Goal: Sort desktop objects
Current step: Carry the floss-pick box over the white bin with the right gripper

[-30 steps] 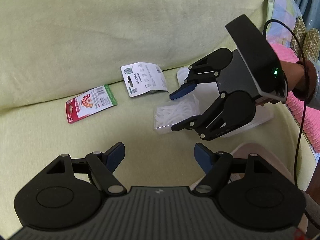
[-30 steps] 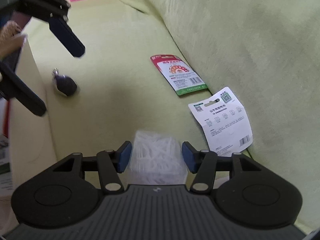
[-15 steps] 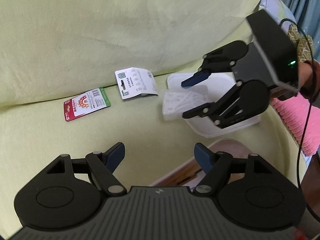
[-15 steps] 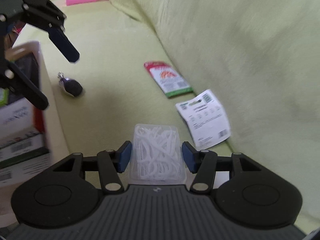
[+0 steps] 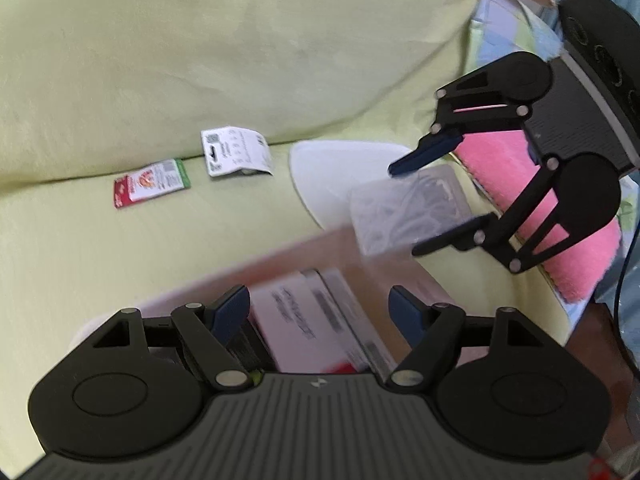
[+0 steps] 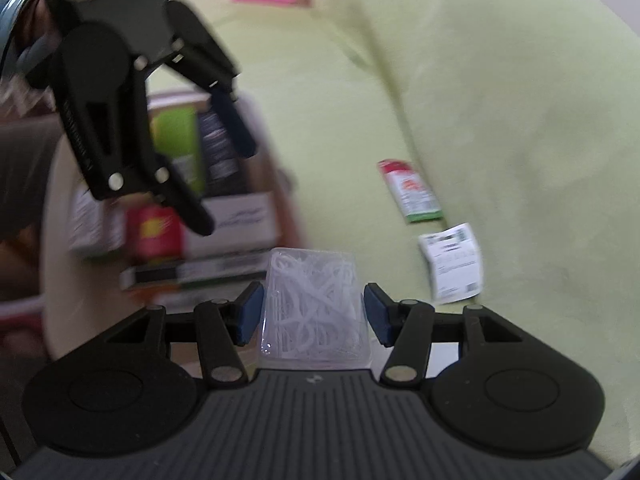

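A clear plastic box of white floss picks point(image 6: 314, 300) is held off the sofa, with my right gripper point(image 6: 313, 314) shut on its sides. In the left wrist view the same clear box point(image 5: 400, 216) hangs between the right gripper's point(image 5: 406, 210) fingers, above the far edge of an open cardboard box point(image 5: 260, 262). My left gripper point(image 5: 318, 304) is open and holds nothing, hovering over the packages in that box. From the right wrist, the left gripper point(image 6: 224, 186) hangs over the cardboard box point(image 6: 280, 184).
On the green sofa seat lie a red and green card point(image 5: 150, 182) and a white card point(image 5: 236, 152), both by the backrest. A white tray point(image 5: 332, 168) sits behind the cardboard box. A pink cloth point(image 5: 560, 220) lies at the right.
The right gripper has lifted the clear box off the sofa and carried it toward the cardboard box. The left gripper has moved over the cardboard box, still open.
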`<act>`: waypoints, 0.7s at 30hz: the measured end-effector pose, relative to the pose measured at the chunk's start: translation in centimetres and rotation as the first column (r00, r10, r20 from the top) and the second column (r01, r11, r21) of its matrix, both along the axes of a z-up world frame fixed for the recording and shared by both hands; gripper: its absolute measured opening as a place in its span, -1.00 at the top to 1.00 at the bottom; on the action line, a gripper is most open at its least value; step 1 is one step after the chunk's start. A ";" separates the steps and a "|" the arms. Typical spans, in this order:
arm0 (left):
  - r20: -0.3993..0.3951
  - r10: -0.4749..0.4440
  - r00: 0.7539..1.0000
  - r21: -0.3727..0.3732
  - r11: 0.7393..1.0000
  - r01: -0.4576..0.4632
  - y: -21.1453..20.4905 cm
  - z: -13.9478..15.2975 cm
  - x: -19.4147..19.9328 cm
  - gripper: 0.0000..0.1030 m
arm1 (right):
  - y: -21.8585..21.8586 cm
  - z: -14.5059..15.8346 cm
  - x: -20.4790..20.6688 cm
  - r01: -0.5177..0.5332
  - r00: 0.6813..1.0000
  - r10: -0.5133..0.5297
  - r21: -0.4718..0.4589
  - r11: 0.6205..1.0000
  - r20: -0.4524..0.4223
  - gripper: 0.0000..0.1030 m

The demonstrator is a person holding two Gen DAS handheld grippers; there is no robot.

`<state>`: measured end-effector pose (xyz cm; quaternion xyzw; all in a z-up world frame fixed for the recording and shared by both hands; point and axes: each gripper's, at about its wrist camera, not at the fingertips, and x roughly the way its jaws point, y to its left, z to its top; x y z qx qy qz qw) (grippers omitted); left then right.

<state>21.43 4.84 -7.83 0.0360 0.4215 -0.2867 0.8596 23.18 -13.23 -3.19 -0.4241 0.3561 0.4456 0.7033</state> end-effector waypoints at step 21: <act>-0.008 -0.063 0.998 0.019 0.998 0.063 0.8 -3.3 -5.8 -0.49 | 7.7 -5.0 -3.7 -0.242 0.970 0.190 -0.482 0.842 -0.154 0.01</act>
